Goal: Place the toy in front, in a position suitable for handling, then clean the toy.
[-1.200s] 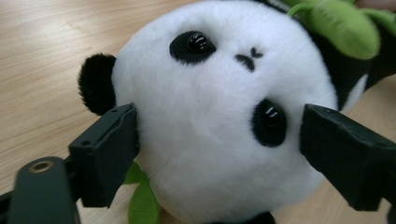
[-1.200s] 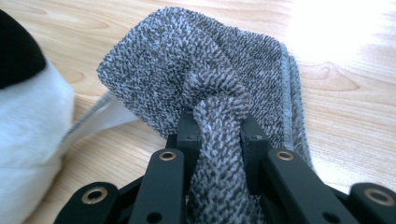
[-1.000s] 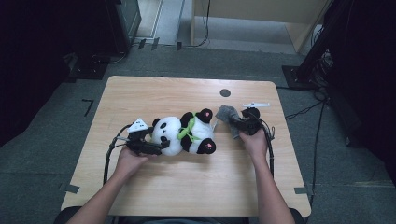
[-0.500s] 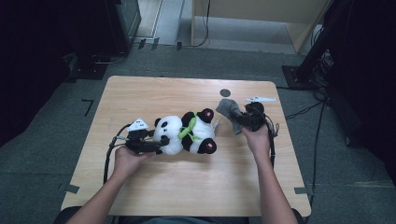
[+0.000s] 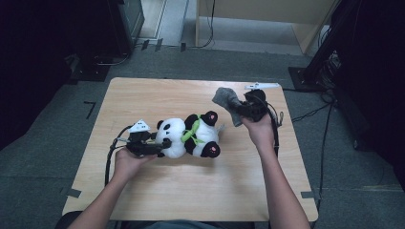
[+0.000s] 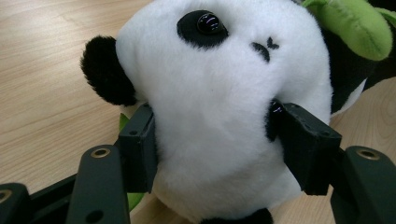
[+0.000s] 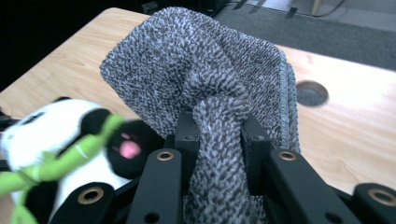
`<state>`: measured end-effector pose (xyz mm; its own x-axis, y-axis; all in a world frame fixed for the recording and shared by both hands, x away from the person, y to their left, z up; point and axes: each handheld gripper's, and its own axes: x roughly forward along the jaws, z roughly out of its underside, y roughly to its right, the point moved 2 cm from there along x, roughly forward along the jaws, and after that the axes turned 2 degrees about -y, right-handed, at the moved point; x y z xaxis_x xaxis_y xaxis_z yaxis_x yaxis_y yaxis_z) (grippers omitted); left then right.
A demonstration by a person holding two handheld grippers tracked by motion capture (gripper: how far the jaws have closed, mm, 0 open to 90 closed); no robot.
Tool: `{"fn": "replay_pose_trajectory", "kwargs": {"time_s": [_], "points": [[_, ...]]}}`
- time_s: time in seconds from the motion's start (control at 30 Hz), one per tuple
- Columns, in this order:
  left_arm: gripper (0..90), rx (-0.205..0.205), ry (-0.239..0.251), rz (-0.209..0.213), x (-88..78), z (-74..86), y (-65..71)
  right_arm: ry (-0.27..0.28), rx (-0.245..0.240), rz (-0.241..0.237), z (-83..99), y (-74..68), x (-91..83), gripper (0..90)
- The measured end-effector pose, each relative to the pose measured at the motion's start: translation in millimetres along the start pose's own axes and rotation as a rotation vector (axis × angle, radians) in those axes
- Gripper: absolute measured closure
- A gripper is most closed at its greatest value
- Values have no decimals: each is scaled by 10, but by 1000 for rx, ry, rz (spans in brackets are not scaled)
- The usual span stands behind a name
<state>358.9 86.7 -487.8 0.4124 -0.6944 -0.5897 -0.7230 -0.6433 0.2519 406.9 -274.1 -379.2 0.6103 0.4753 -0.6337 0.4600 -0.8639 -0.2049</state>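
Your right hand-held gripper has lifted grey knit sock off panda's foot, clenched on it, toward desk's 1 o'clock. Left hand-held gripper stays clamped on plush panda's head, desk centre. Sock removal looks done.

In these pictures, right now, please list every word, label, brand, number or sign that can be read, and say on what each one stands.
There are none: no readable text in any view.
The panda plush, the grey knitted cloth, the wooden table and both grippers' black jaws bear no print.
The stitched mark on the panda's face is its nose, not a letter.
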Motion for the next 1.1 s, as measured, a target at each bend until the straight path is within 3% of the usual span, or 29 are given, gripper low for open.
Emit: {"fn": "replay_pose_trajectory", "kwargs": {"time_s": [0.17, 0.2, 0.27, 0.3, 0.37, 0.43, 0.47, 0.5, 0.63, 0.67, 0.83, 0.9, 1.1], "points": [[355, -6, 17, 1, 6, 9, -16, -9, -42, -18, -170, -202, 68, 746], [352, -5, 19, -1, 6, 8, -14, -17, -58, -25, -225, -299, 115, 745], [351, -3, 20, -2, 5, 9, -13, -18, -63, -29, -242, -331, 131, 744], [350, -3, 20, -1, 5, 9, -15, -22, -77, -42, -295, -433, 177, 745], [350, -5, 22, 2, 6, 11, -18, -27, -80, -46, -311, -469, 193, 745], [351, 13, 24, 4, 6, 13, -26, -45, -90, -67, -365, -611, 291, 746], [351, 13, 24, 4, 6, 13, -26, -45, -90, -67, -365, -611, 291, 746], [351, 11, 24, 7, 8, 15, -44, -60, -103, -81, -394, -716, 393, 746], [353, -1, 31, 12, 11, 17, -51, -76, -109, -108, -418, -834, 533, 746], [354, -2, 31, 14, 10, 16, -54, -99, -131, -114, -445, -933, 651, 746], [355, -3, 30, 14, 11, 14, -59, -116, -152, -149, -454, -1114, 818, 747], [356, -2, 28, 14, 9, 14, -52, -136, -184, -170, -431, -1219, 934, 752], [356, -6, 28, 6, 12, 8, -46, -144, -170, -177, -407, -1311, 1048, 765]]}}
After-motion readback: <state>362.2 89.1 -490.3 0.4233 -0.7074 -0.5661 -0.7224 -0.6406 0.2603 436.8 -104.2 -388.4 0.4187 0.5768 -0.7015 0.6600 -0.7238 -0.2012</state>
